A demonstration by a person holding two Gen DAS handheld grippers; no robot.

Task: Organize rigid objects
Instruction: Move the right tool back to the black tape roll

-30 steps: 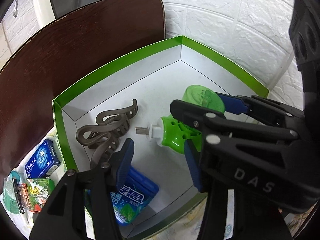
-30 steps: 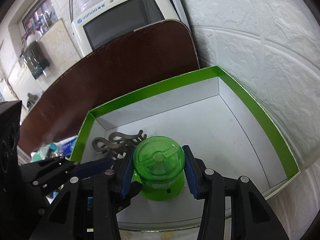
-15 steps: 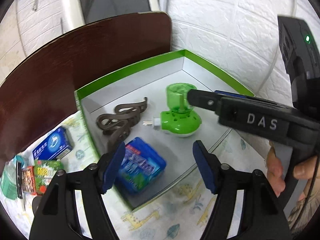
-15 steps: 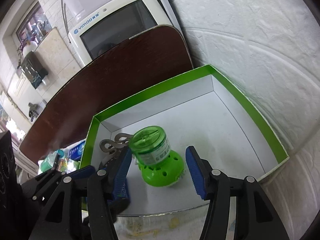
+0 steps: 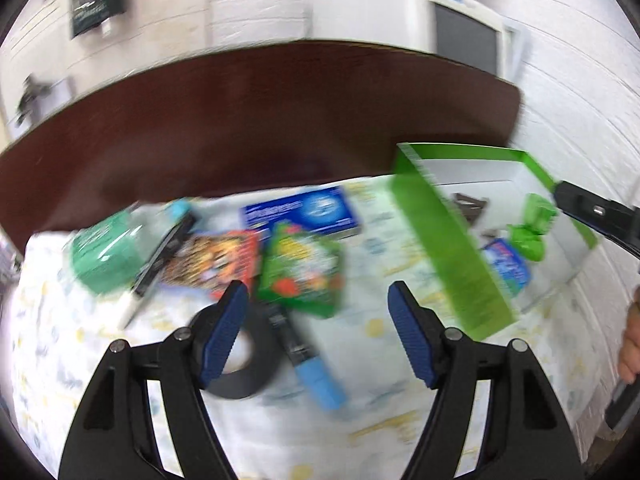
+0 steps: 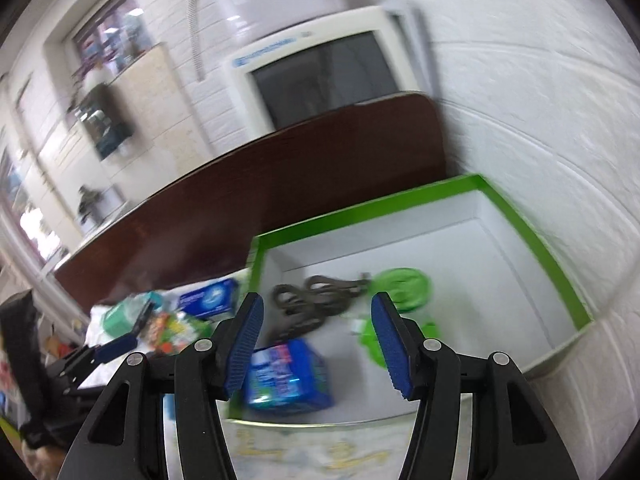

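Observation:
The green-rimmed white box (image 6: 556, 272) holds a green plug-in vaporizer (image 6: 404, 292), a brown hair claw (image 6: 312, 300) and a blue pack (image 6: 288, 376). My right gripper (image 6: 316, 344) is open and empty, raised above the box's near side. My left gripper (image 5: 316, 332) is open and empty over the cloth left of the box (image 5: 460, 256). Before it lie a green packet (image 5: 304, 272), a red packet (image 5: 212, 260), a blue carton (image 5: 304, 212), a black tape roll (image 5: 240, 364), a blue-capped pen (image 5: 308, 360) and a teal tub (image 5: 104, 256). Both views are blurred.
A dark brown board (image 5: 240, 128) stands behind the cloth and box. A white monitor (image 6: 316, 72) stands behind the board. A white brick wall (image 6: 540, 140) runs along the right of the box. The right gripper's finger (image 5: 592, 216) reaches over the box in the left wrist view.
My right gripper has let go of the green vaporizer and pulled back up out of the box. My left gripper has swung left, from the box to the loose items on the cloth.

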